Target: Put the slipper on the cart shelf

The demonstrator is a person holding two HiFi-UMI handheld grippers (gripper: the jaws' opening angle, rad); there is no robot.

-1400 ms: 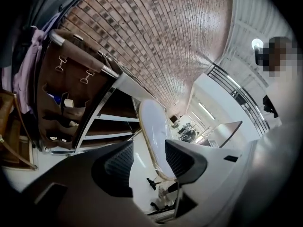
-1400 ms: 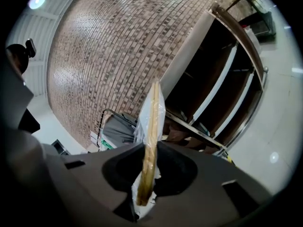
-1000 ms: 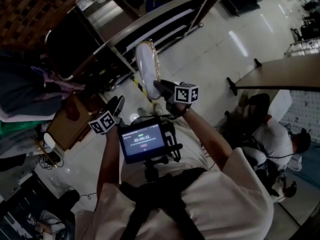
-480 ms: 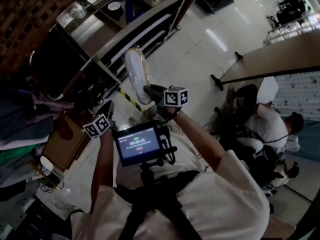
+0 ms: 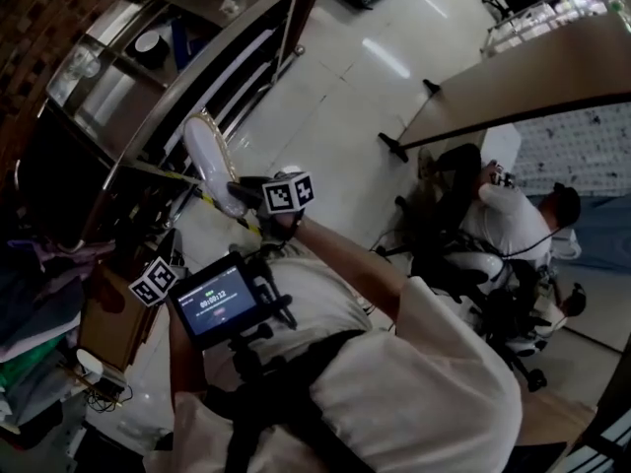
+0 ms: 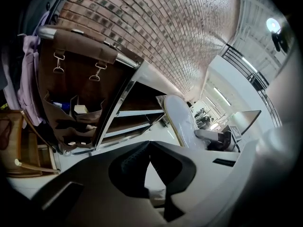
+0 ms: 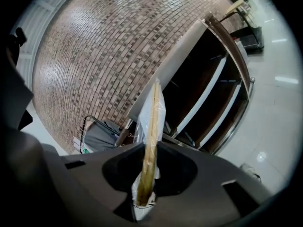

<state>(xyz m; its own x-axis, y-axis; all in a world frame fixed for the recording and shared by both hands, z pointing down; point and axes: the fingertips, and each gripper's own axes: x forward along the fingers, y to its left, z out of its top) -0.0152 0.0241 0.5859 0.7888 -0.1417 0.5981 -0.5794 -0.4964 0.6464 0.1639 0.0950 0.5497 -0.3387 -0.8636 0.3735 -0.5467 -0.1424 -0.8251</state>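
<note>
Right claw [image 5: 244, 194] has carried slipper [image 5: 208, 159] nearer the cart [image 5: 212, 62].

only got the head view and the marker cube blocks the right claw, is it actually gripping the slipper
Observer: Yes. In the right gripper view the right claw is shut on the slipper, which stands edge-on between the jaws.
Operator: is the slipper bare or wrapped
Observer: Wrapped. A clear plastic wrap shows around it there.
Operator: and the left claw, carrying anything
Observer: No. In the left gripper view the left claw is shut, its jaw tips together with nothing between them.
</note>
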